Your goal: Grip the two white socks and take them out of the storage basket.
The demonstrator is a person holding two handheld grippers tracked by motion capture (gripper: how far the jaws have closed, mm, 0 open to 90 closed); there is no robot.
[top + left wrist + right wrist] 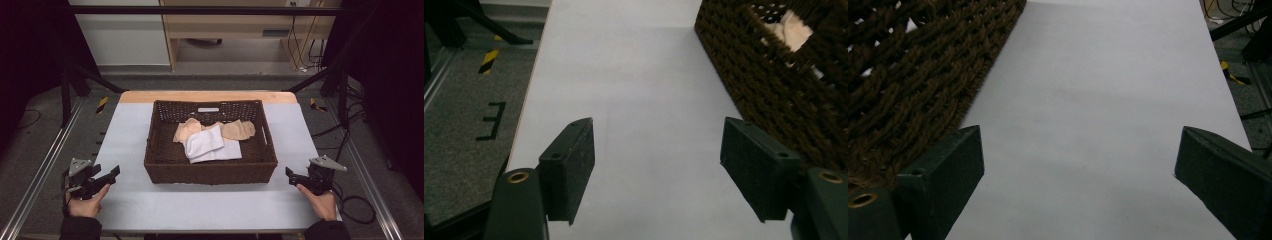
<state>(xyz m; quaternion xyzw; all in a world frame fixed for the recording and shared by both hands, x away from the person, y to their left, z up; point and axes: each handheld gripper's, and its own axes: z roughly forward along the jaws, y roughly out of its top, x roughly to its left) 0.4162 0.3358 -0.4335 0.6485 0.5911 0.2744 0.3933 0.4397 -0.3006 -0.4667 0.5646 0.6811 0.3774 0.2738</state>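
On the table sat a brown basket holding white cloth and beige cloth. At its near corners, the left tool and right tool rested released, jaws apart, holding nothing.

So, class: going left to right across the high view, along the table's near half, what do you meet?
Left gripper → brown wicker basket → right gripper.
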